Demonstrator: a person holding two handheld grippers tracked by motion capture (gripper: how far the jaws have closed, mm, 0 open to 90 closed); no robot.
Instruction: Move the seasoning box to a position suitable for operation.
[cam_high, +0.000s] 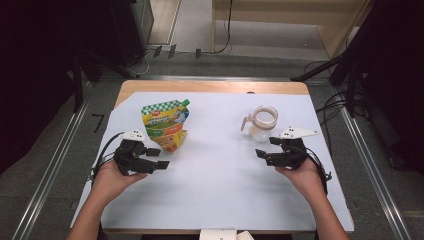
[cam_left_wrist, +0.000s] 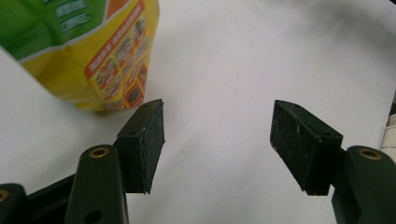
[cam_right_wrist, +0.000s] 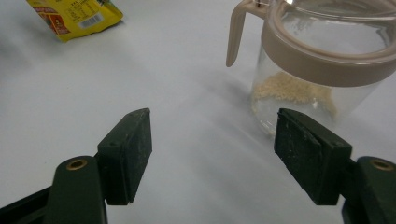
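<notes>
A green and yellow refill pouch (cam_high: 166, 124) with a green spout cap lies on the white sheet, left of centre. My left gripper (cam_high: 161, 158) hovers just below and beside it, open, with nothing between its pads; in the left gripper view the pouch's bottom corner (cam_left_wrist: 100, 56) lies just beyond the left pad (cam_left_wrist: 148, 144). A clear jar (cam_high: 263, 123) with a beige collar and handle stands right of centre, a little pale granular stuff in its bottom (cam_right_wrist: 292, 91). My right gripper (cam_high: 264, 148) is open just in front of the jar, empty.
The white sheet (cam_high: 220, 170) covers a wooden table (cam_high: 210, 86), with broad bare room between the two grippers. Metal rails run along both sides of the table. Cables lie on the floor at the back and right.
</notes>
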